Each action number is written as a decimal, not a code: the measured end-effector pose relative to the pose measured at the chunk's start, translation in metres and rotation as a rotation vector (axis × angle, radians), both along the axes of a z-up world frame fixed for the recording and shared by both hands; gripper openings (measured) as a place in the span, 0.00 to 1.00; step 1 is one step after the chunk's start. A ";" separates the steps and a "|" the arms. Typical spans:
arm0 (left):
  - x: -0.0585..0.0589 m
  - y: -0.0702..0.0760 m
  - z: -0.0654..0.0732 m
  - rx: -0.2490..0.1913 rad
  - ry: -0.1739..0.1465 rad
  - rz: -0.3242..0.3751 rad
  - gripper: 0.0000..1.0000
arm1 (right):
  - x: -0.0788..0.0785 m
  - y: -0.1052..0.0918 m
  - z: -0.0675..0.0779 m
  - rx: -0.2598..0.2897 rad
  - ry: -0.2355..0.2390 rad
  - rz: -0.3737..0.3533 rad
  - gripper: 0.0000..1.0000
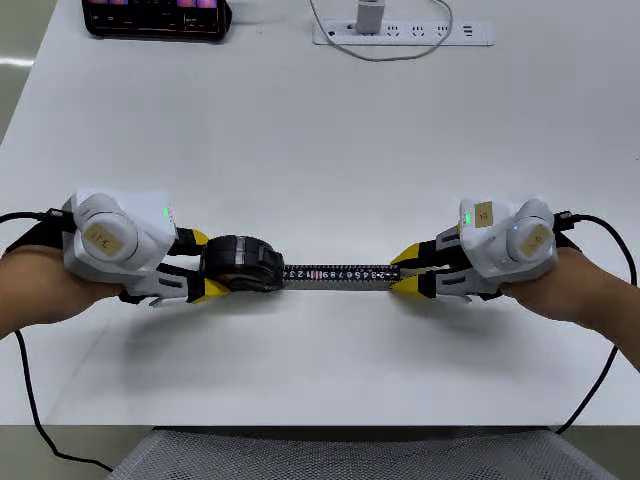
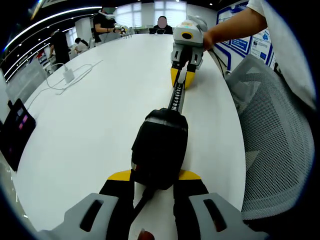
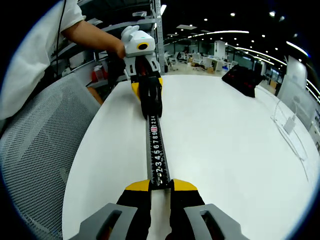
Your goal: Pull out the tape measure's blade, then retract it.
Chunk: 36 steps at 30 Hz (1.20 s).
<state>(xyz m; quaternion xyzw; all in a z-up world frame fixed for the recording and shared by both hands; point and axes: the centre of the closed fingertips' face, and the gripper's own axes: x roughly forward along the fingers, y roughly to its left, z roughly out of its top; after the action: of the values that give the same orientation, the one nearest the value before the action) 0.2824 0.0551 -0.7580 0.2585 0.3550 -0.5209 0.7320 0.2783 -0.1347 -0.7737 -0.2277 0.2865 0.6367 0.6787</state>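
Note:
A black tape measure case (image 1: pixel 243 264) lies on the white table (image 1: pixel 330 130), near its front edge. My left gripper (image 1: pixel 208 265) is shut on the case (image 2: pixel 159 150), its yellow tips pressed to both sides. The black blade (image 1: pixel 340 273) with white numbers is drawn out to the right, a short length. My right gripper (image 1: pixel 405 271) is shut on the blade's end (image 3: pixel 160 177). In the right gripper view the blade (image 3: pixel 155 145) runs straight to the case (image 3: pixel 151 95) and the left gripper (image 3: pixel 145 82). In the left gripper view the right gripper (image 2: pixel 181 75) is at the far end of the blade (image 2: pixel 176 99).
A white power strip (image 1: pixel 405 32) with a plugged-in charger and cable lies at the table's far edge. A dark keyboard-like device (image 1: pixel 155 17) sits at the far left. A mesh chair back (image 1: pixel 350 455) is below the near table edge. People work at far desks (image 2: pixel 107 20).

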 end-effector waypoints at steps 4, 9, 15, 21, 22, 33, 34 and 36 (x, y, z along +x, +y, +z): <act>0.000 0.000 0.000 0.002 -0.001 -0.002 0.24 | 0.000 -0.005 0.000 -0.008 -0.001 0.000 0.10; 0.000 0.000 -0.001 0.002 0.000 0.000 0.24 | -0.001 -0.013 0.001 -0.019 -0.003 -0.004 0.10; 0.001 0.000 -0.001 0.004 0.001 0.000 0.24 | 0.000 -0.021 0.002 -0.031 -0.004 -0.007 0.10; 0.001 0.001 -0.001 0.006 0.000 0.002 0.24 | -0.001 -0.028 0.003 -0.043 -0.004 -0.006 0.10; 0.001 0.001 -0.001 0.007 0.000 0.002 0.24 | 0.000 -0.029 0.003 -0.044 -0.004 -0.007 0.10; 0.000 0.000 -0.001 0.013 -0.002 -0.001 0.24 | -0.001 -0.046 0.002 -0.065 0.003 -0.019 0.10; 0.000 0.000 -0.001 0.012 -0.002 -0.001 0.24 | 0.000 -0.047 0.002 -0.067 0.003 -0.021 0.10; 0.000 0.000 -0.001 0.011 -0.002 0.001 0.24 | 0.000 -0.050 0.002 -0.072 0.003 -0.023 0.10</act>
<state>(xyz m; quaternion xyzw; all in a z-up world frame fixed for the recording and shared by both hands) 0.2825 0.0553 -0.7591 0.2631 0.3573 -0.5184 0.7311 0.2788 -0.1846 -0.7722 -0.2478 0.3126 0.6185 0.6770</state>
